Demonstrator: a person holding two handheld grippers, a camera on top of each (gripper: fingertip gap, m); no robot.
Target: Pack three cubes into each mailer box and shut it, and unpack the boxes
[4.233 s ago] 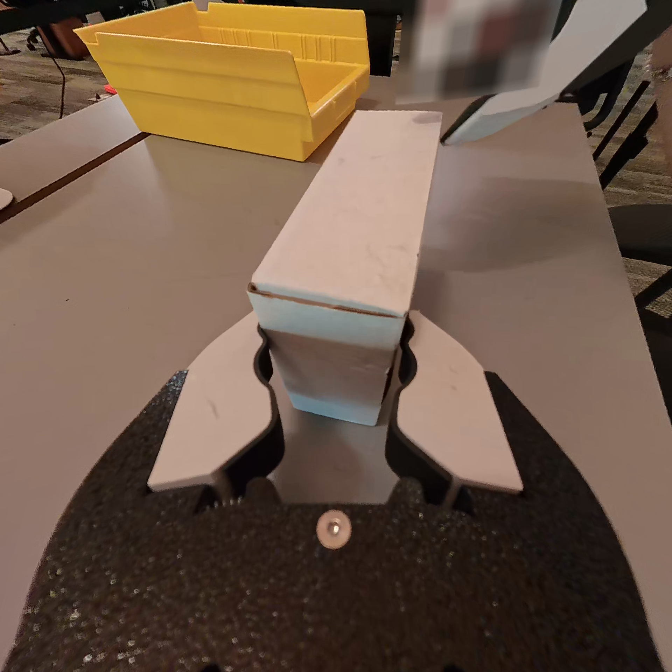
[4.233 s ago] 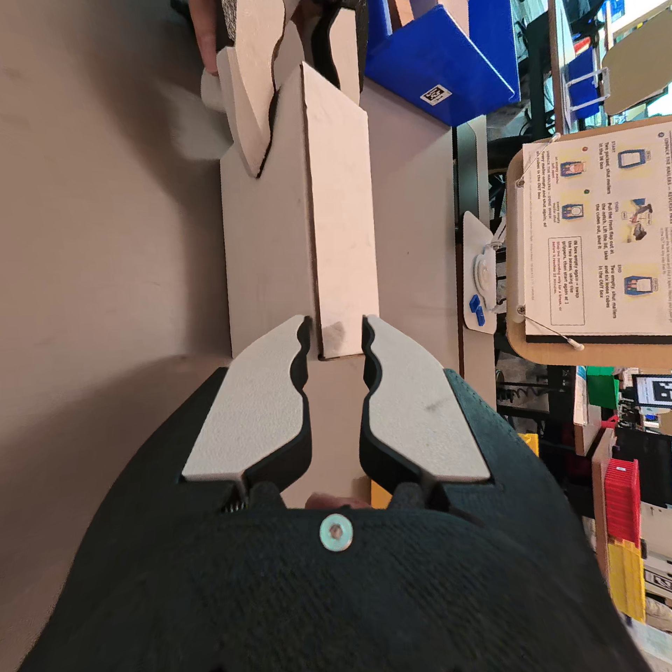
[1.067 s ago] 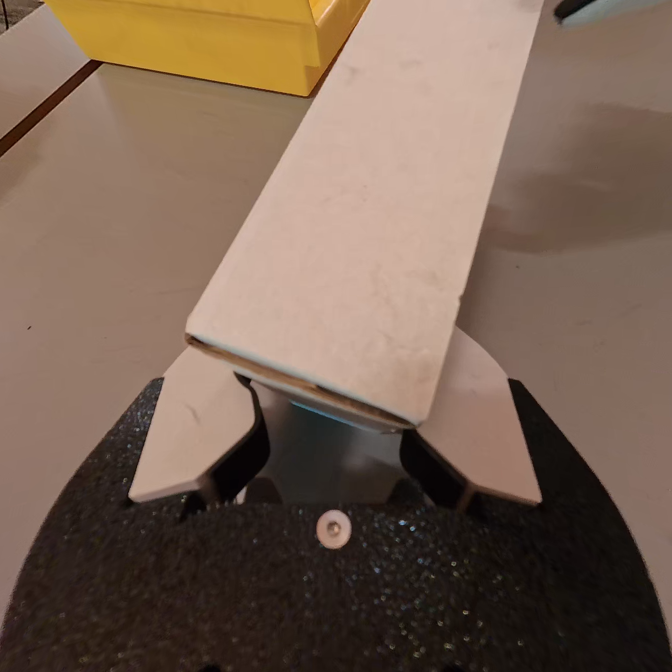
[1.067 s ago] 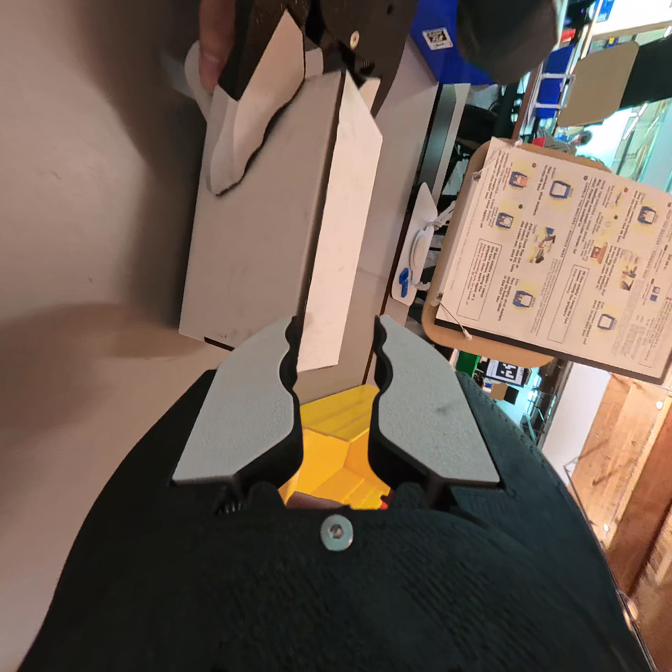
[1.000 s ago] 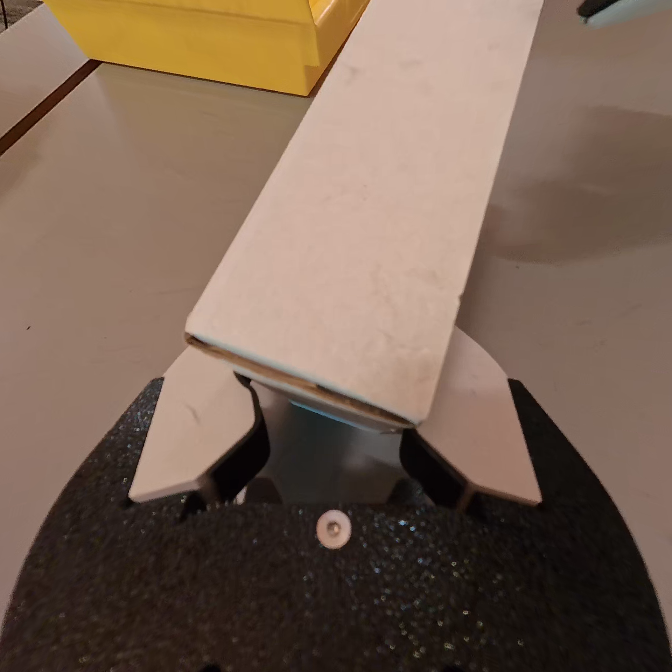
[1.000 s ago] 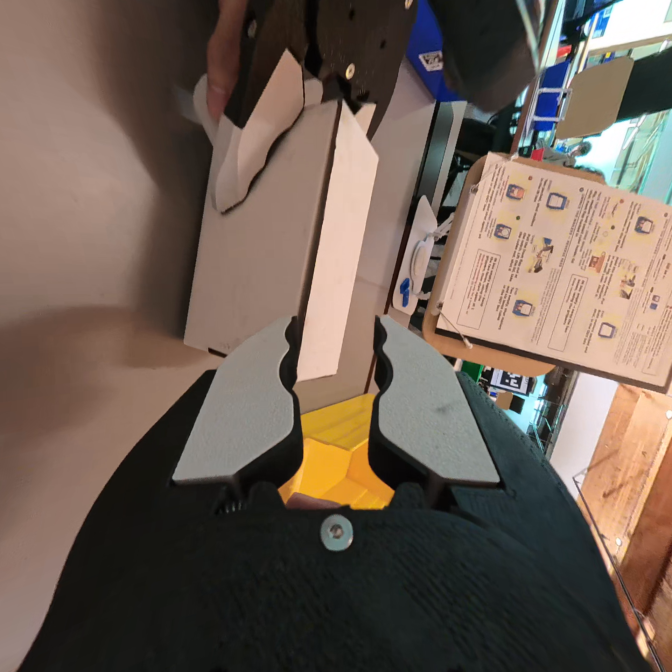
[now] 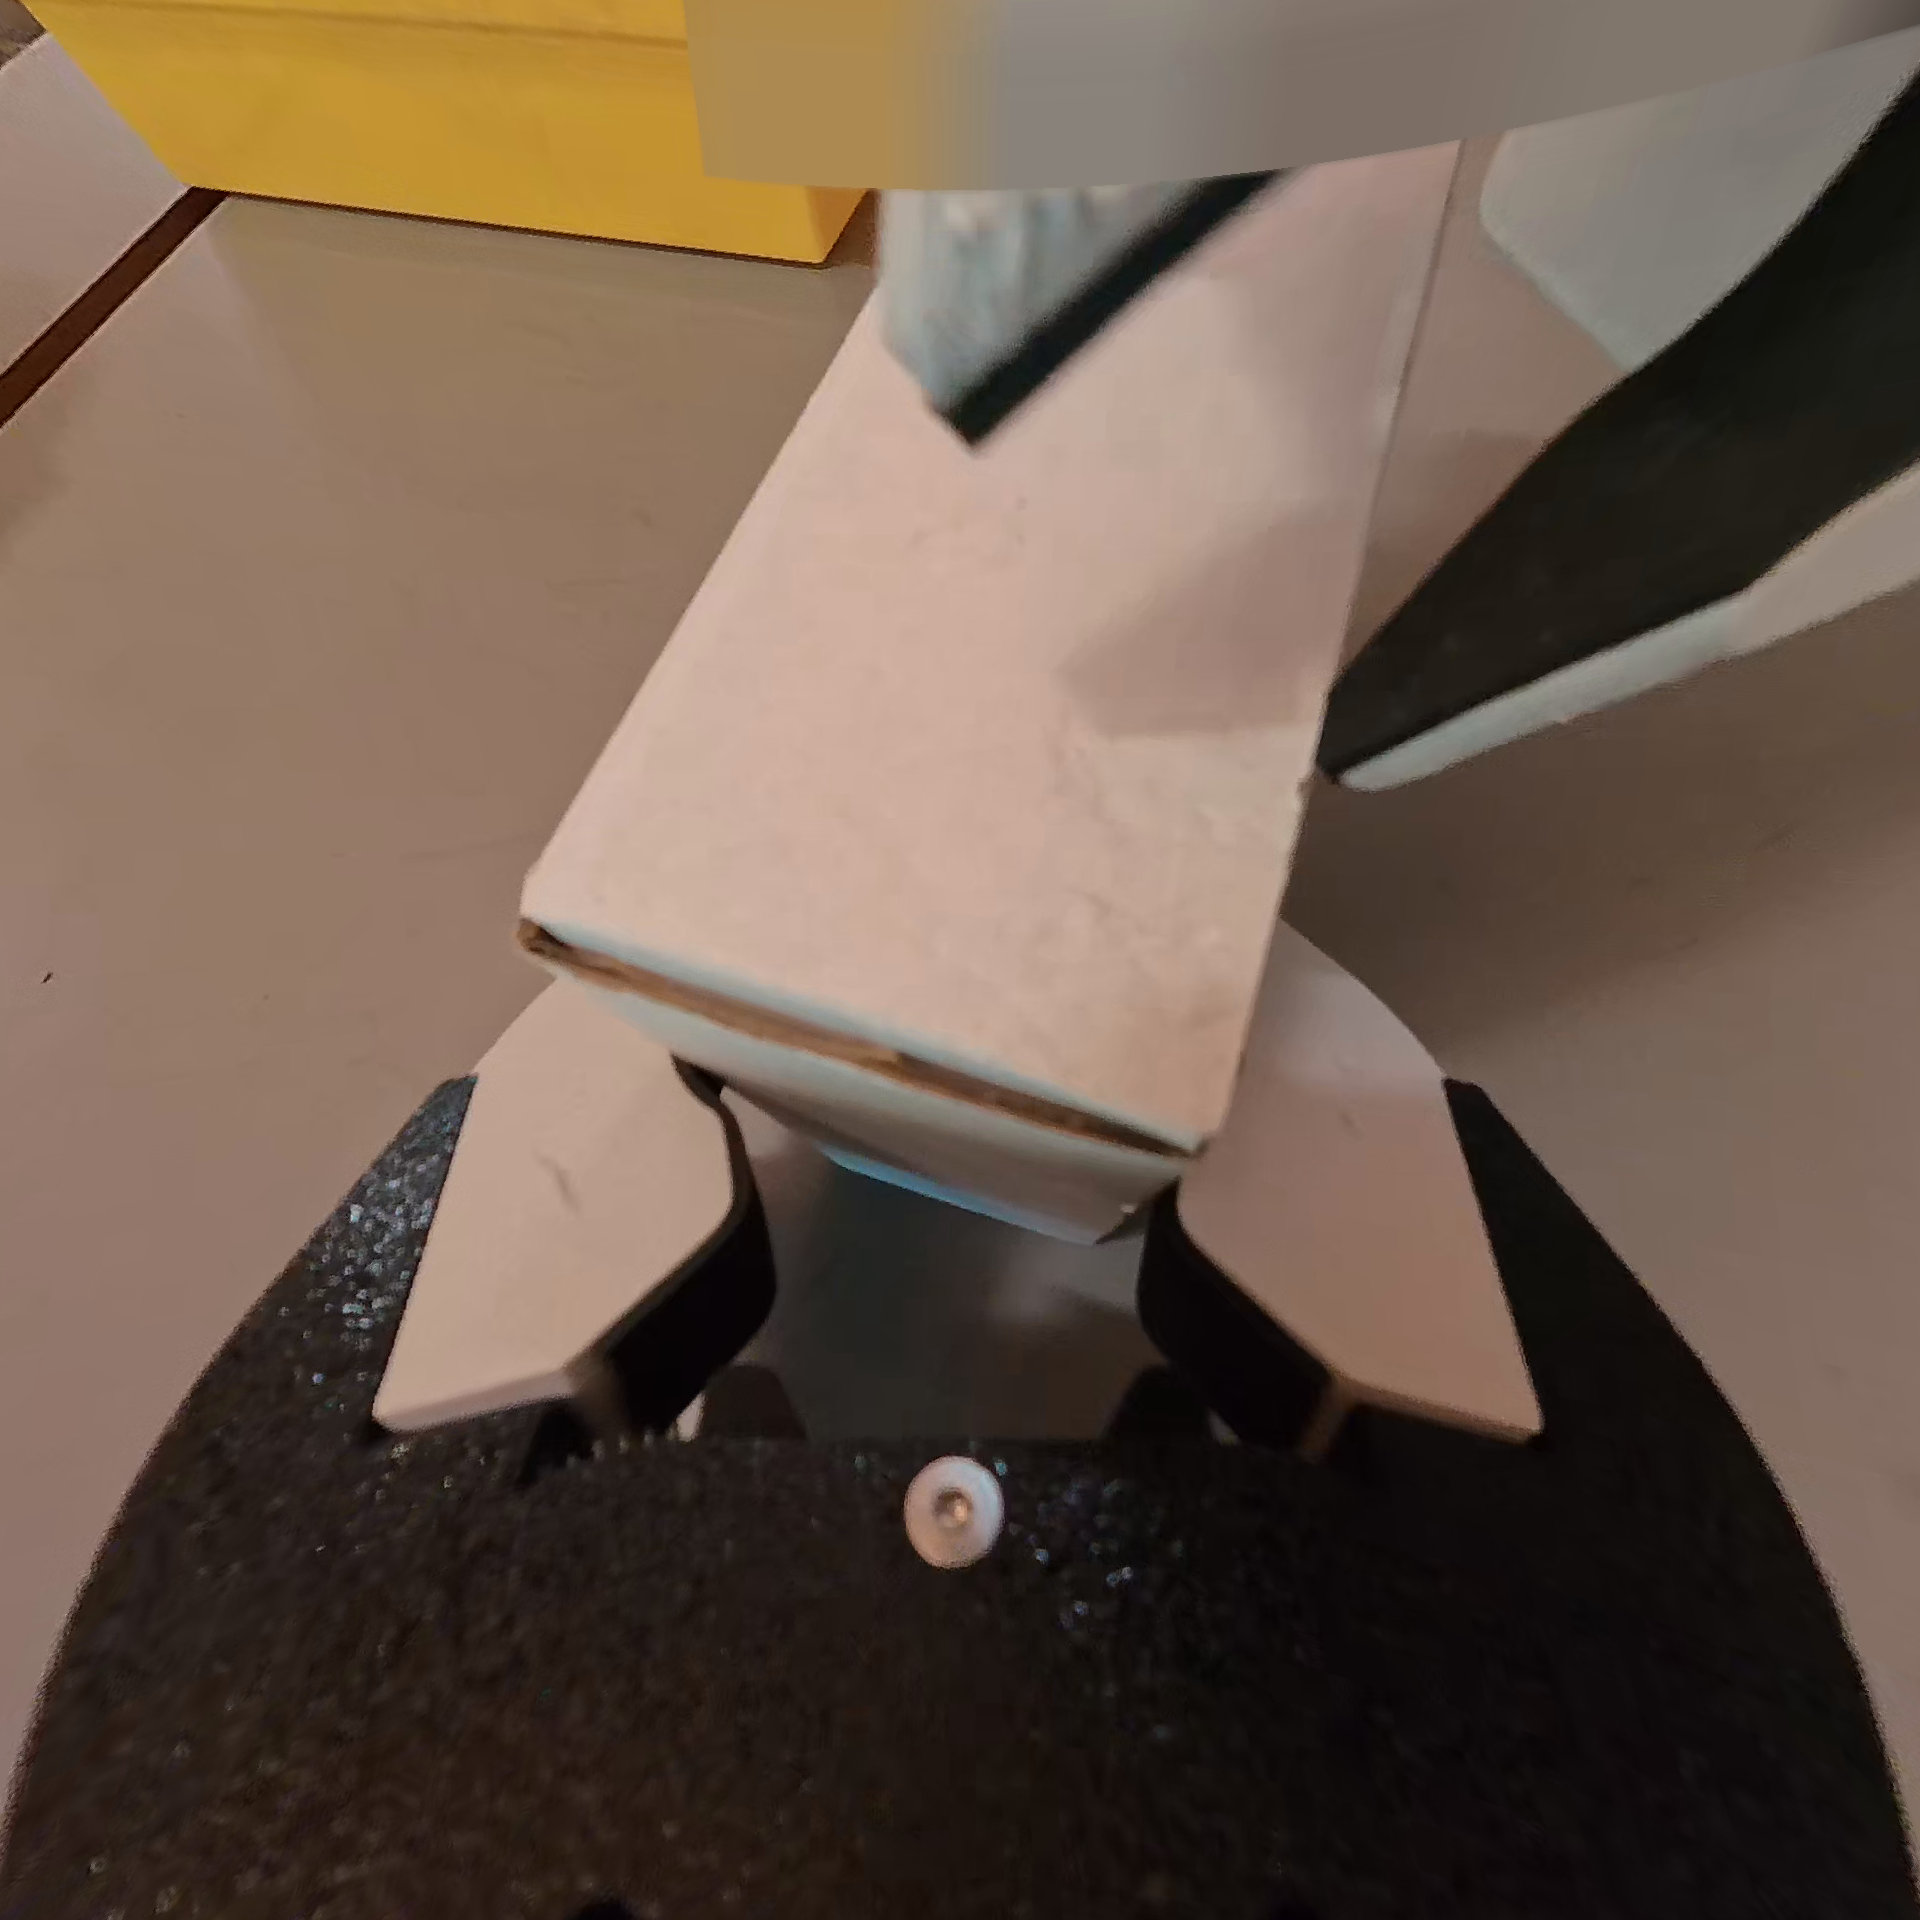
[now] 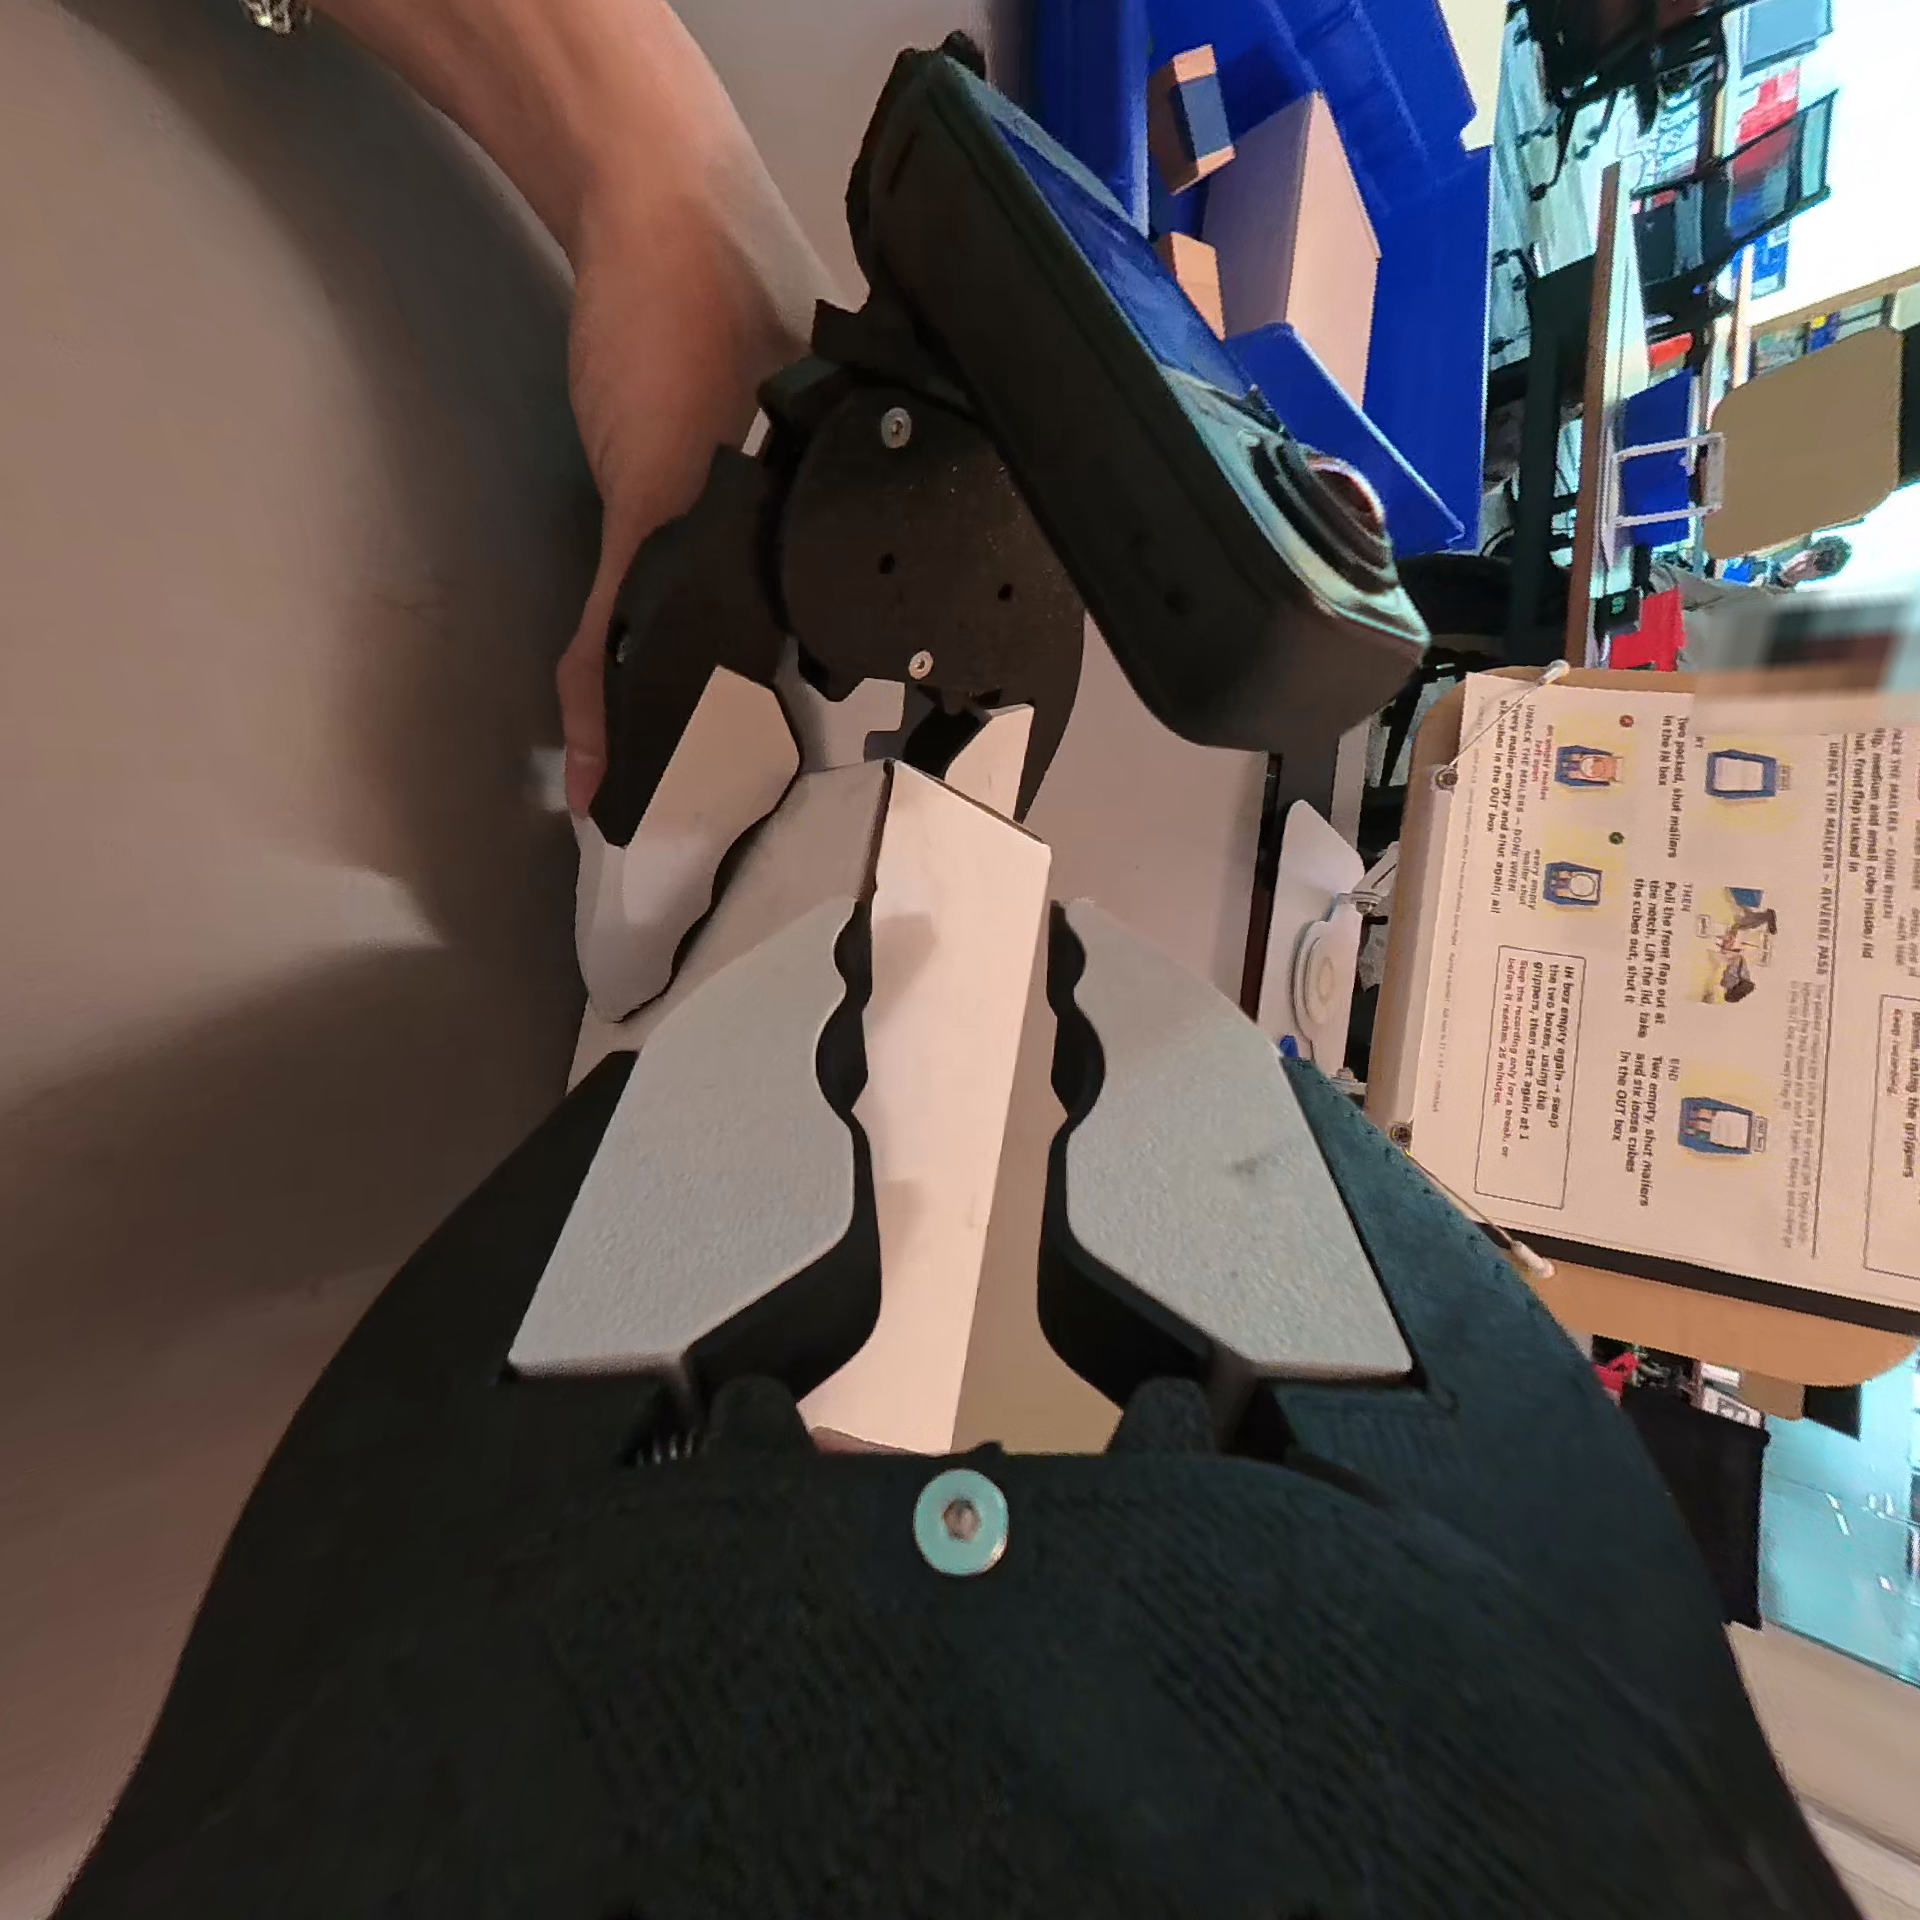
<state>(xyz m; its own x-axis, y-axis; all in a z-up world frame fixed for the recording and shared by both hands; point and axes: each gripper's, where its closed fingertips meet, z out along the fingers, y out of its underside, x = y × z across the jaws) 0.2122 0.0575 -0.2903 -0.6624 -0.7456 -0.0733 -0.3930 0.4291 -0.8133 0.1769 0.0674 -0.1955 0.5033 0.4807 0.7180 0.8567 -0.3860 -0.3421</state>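
Mailer box (image 7: 935,748), long, white and shut, is held off the grey bench (image 7: 312,623) between both tools. In the left wrist view the left gripper (image 7: 940,1143) clamps the near end of the box, its two pale fingers (image 7: 582,1226) pressed against the box's sides just under the lid edge. The right gripper (image 7: 1247,499) reaches in from the far right of that view, one finger lying over the top face and the other alongside the right edge; a yellow bin (image 7: 416,114) stands behind on the bench. In the right wrist view the right gripper (image 8: 951,1049) straddles the box (image 8: 935,1091) with its fingers part way open; the left finger touches the white face, while a thin gap shows at the right one. Beyond it, a hand (image 8: 644,343) holds the left gripper (image 8: 831,821) at the box's far end. An instruction sheet (image 8: 1683,977) on a brown board and blue bins (image 8: 1351,208) fill the background.
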